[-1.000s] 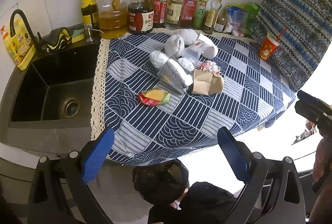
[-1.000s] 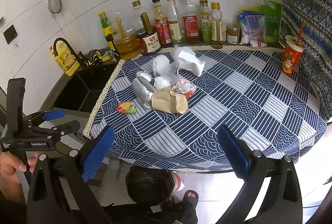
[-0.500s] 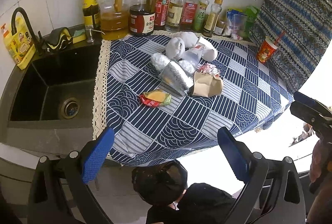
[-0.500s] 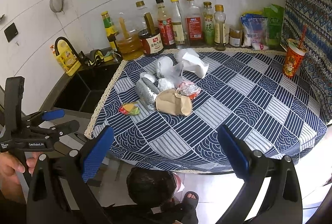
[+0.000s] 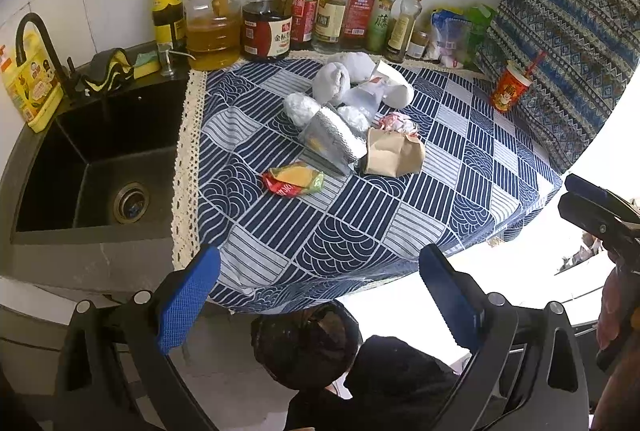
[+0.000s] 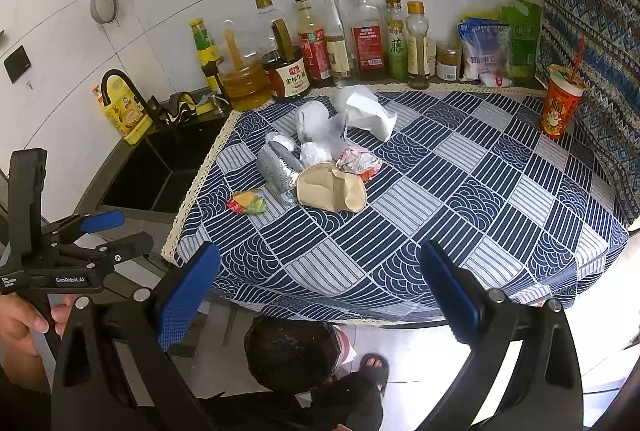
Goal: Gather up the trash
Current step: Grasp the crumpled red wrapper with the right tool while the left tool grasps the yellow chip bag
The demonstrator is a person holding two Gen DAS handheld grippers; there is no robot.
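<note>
A trash pile lies on the blue patterned tablecloth (image 5: 360, 231): a red, yellow and green snack wrapper (image 5: 294, 182) (image 6: 248, 202), a silver foil bag (image 5: 332, 143) (image 6: 278, 171), a crumpled brown paper bag (image 5: 394, 153) (image 6: 332, 189), a red-and-white wrapper (image 6: 358, 161) and white tissues (image 5: 344, 79) (image 6: 366, 111). My left gripper (image 5: 318, 291) and right gripper (image 6: 320, 287) hang open and empty off the table's near edge, well short of the pile. A bin lined with a black bag (image 5: 304, 343) (image 6: 292, 351) stands on the floor beneath them.
Sauce and oil bottles (image 5: 268, 3) line the back wall. A black sink (image 5: 100, 167) with a tap is left of the table. A red paper cup with a straw (image 6: 558, 103) stands at the far right, with snack bags (image 6: 486, 49) behind. A sandalled foot (image 6: 374, 365) is beside the bin.
Both views have drifted only slightly. The trash has not moved, and both grippers stay open.
</note>
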